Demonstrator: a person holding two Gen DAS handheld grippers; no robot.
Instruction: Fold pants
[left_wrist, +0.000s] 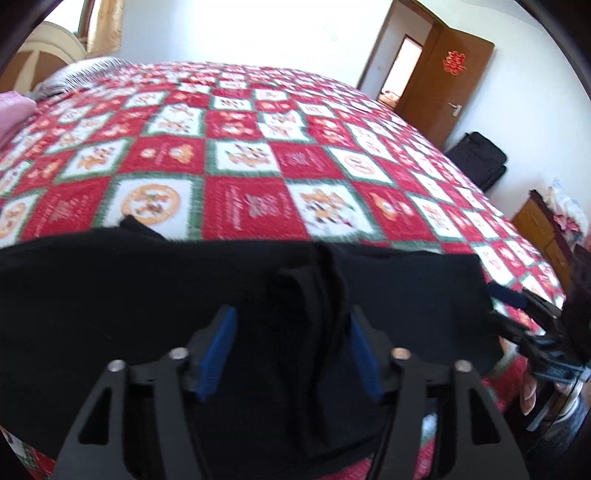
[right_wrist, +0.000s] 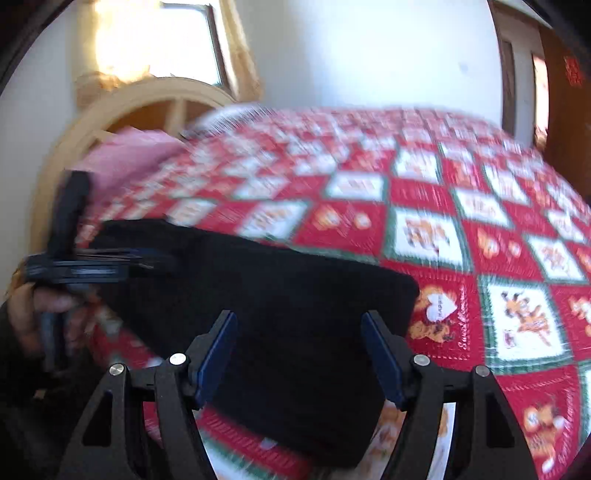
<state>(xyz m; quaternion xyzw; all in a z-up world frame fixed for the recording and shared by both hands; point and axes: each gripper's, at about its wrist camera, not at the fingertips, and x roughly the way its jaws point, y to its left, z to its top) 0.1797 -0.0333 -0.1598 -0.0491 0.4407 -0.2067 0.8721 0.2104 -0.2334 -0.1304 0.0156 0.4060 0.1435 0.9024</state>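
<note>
Pants btwn both grippers' open fingers

Bedroom, daylit. I'm facing a big bed w/ a red, white & green patchwork quilt covering nearly the whole top. Pink pillow at the head end, up against a cream arched headboard w/ wood panels. Window above the headboard, blown out w/ sun, yellowish curtain beside it. Walls plain white, very bright on the far side. Brown wooden door stands open on the right, red paper decoration stuck on it; lit doorway beyond. Black suitcase against the wall near the door. Low wooden cabinet further right, stuff piled on top, too blurry to ID.
</note>
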